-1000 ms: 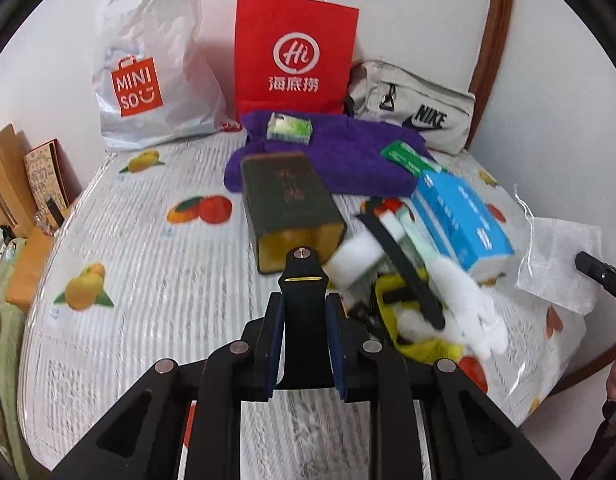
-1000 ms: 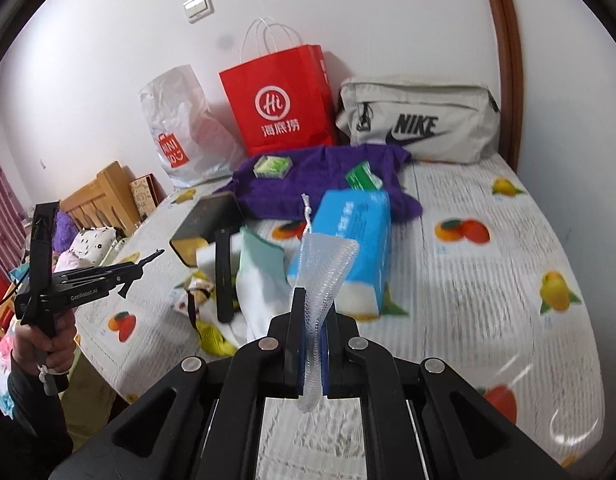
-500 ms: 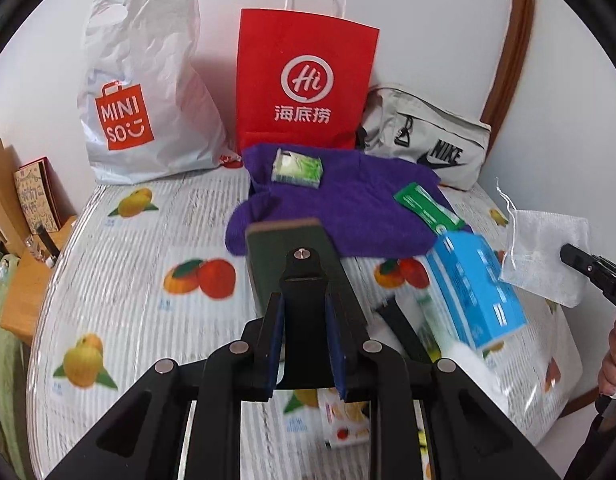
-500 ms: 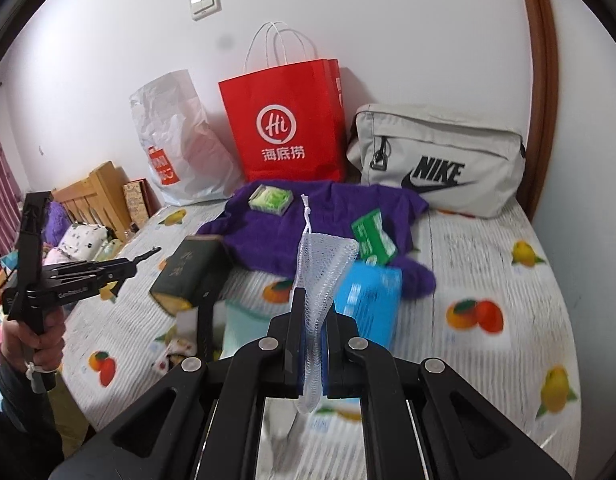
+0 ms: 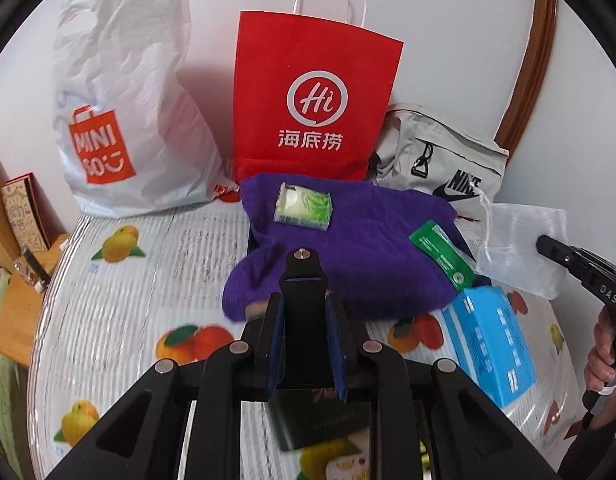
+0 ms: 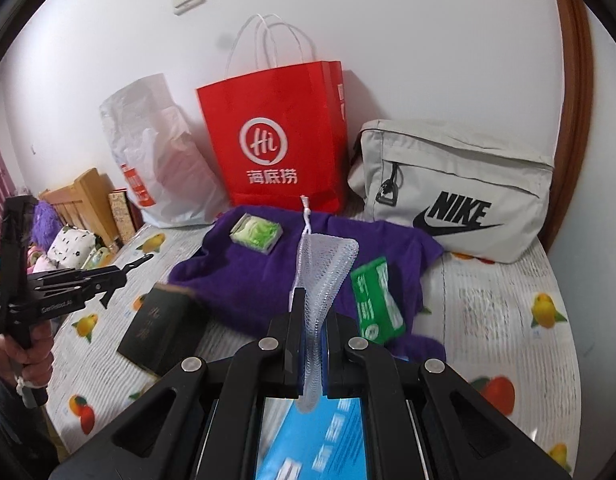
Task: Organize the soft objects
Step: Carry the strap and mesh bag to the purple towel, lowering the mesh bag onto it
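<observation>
My right gripper (image 6: 312, 304) is shut on a white mesh drawstring pouch (image 6: 328, 264), held above the purple towel (image 6: 243, 280). The left wrist view shows that pouch (image 5: 520, 248) hanging at the right. My left gripper (image 5: 303, 300) is shut on a small black piece (image 5: 303, 276) with a screw at its tip, just short of the towel (image 5: 348, 248). On the towel lie a pale green tissue pack (image 5: 303, 210) and a green packet (image 5: 440, 254). A blue tissue box (image 5: 488, 344) lies in front of the towel on the right.
Against the back wall stand a white Miniso bag (image 5: 127, 120), a red paper bag (image 5: 312, 104) and a grey Nike bag (image 6: 452, 188). A dark box (image 6: 159, 328) lies left of the towel. The fruit-print table cover (image 5: 127, 300) is bare at the left. Wooden furniture (image 6: 83, 200) stands beyond it.
Both grippers have moved forward toward the bags at the back. The towel now lies close ahead, and the jumble of small items has dropped out of view below.
</observation>
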A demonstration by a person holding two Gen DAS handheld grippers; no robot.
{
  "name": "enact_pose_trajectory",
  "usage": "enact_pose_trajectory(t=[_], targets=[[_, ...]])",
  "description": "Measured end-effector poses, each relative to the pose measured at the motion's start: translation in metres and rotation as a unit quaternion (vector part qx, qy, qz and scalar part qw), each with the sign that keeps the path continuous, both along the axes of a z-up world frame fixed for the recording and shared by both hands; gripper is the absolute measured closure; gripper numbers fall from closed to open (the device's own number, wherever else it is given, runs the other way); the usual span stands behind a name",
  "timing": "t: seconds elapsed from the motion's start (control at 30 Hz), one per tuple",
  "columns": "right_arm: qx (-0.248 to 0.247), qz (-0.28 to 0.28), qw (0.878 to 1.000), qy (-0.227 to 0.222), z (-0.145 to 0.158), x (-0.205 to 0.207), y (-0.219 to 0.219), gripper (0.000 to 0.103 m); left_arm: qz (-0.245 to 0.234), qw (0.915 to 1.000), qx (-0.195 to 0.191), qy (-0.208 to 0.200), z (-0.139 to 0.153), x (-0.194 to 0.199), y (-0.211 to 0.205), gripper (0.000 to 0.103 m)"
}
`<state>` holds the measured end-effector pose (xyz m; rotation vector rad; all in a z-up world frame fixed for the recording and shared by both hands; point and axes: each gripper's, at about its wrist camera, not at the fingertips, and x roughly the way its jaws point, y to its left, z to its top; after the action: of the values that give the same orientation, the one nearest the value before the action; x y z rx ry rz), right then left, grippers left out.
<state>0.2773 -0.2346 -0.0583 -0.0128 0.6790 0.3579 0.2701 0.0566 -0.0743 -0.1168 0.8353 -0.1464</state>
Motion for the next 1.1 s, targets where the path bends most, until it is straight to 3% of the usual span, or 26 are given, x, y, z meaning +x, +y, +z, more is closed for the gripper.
enact_pose_trajectory(t=[0.47, 0.73, 1.1], targets=[[-0.006, 0.026, 0.996, 0.079, -0.042, 0.094, 0.023, 0.097, -0.023, 0.9995, 0.007, 0.019, -0.014, 0.079, -0.014, 0.083], [-0.036, 0.035, 0.991, 0.124, -0.073, 0.116, 0.034, 0.097, -0.022, 0.9985, -0.015, 0.048, -0.037, 0.121, -0.019, 0.083], [-0.079, 0.019, 0.984, 0.156, -0.099, 0.130, 0.029, 0.096, -0.013, 0.9956, 0.000, 0.093, -0.074, 0.141, -0.018, 0.083]])
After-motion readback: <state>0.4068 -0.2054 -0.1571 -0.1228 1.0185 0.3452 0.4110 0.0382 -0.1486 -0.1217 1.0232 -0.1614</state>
